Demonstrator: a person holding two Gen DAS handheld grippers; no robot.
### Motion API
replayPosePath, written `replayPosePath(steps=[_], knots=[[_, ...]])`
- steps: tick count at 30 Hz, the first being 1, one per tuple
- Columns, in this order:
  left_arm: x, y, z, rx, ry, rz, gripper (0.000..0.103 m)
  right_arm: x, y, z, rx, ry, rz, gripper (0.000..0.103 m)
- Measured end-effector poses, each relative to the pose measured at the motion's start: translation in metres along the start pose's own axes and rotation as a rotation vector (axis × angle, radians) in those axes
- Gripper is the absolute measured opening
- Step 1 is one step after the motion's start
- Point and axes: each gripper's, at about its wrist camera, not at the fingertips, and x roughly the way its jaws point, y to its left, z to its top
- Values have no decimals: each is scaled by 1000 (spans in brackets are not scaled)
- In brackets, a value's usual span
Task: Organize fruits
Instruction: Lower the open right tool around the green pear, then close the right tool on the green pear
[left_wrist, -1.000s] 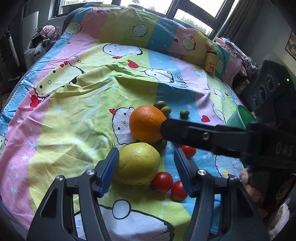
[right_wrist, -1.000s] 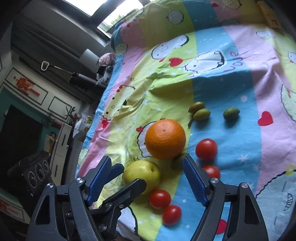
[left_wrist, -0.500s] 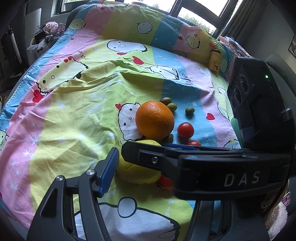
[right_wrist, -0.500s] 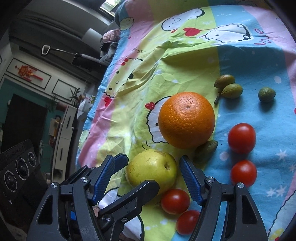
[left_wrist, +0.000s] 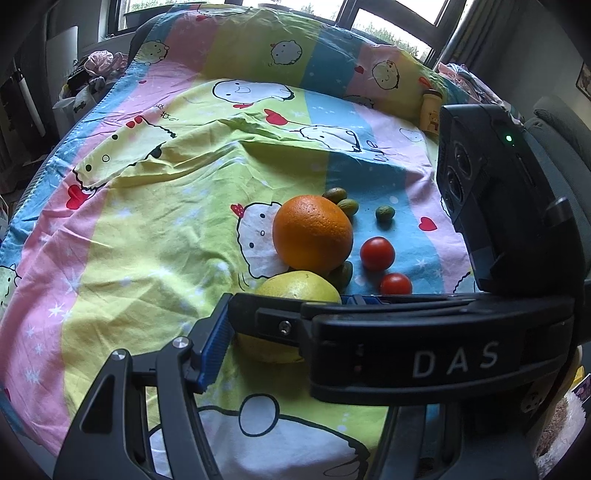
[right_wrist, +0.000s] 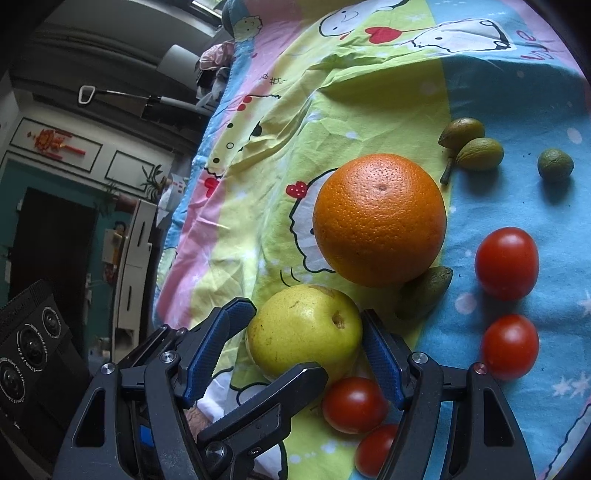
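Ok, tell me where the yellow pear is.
Right wrist view: the yellow pear lies low centre on the bedsheet, just below the orange, between the right gripper fingers.

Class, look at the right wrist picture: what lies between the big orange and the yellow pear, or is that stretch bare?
Bare: between the orange and the pear only a narrow strip of bedsheet shows, in the right wrist view.

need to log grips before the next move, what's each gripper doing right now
left gripper: open around the pear, one finger hidden.
right gripper: open, pads either side of the same pear, not clamped.
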Motion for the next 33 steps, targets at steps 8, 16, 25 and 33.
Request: replayPosePath(steps=[8, 16, 25, 33], knots=[[0, -14, -1, 40, -25, -6, 57, -15, -2, -7, 14, -42, -81, 66], [2, -41, 1, 66, -68, -103, 57, -49, -10, -13, 23, -128, -165, 67], [20, -54, -1, 61, -18, -177, 57, -60, -29, -19, 65, -136, -243, 66], [23, -54, -3, 63, -15, -185, 57, -59, -32, -22, 75, -135, -251, 66]])
